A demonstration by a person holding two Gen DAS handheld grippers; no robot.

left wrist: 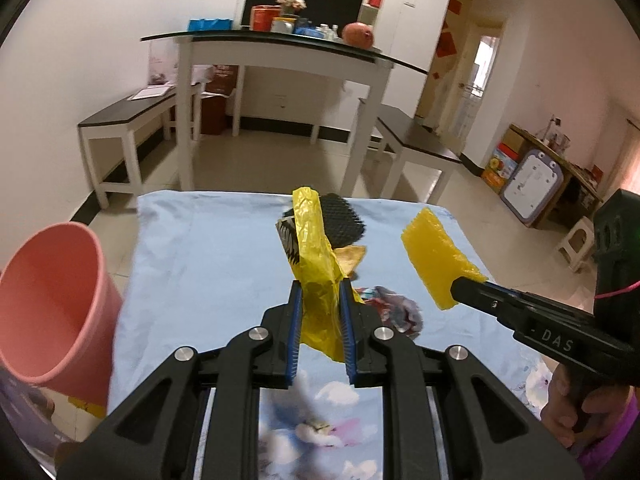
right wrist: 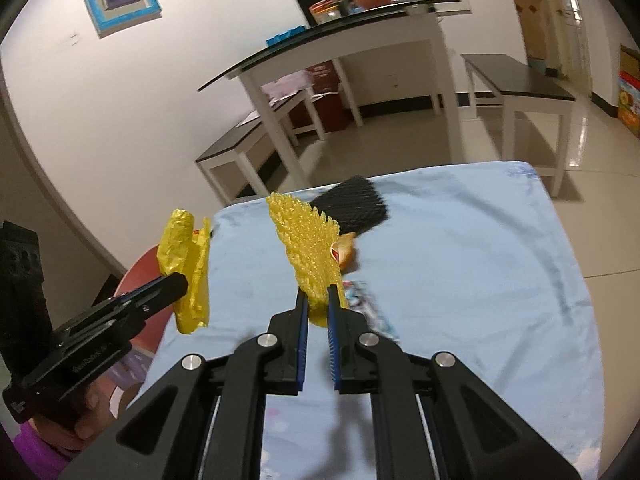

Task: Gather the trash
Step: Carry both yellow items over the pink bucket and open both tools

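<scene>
My left gripper is shut on a crumpled yellow plastic bag, held above the blue cloth-covered table; the same bag shows at the left of the right wrist view. My right gripper is shut on a yellow bubble-wrap sheet, which also appears at the right of the left wrist view. On the cloth lie a black mesh pad, an orange peel and a crumpled printed wrapper. A pink bin stands at the table's left edge.
Beyond the table stand a white glass-topped table with clutter and two low dark-topped benches. Boxes and a small stool sit by the right wall. A hand grips the right tool's handle.
</scene>
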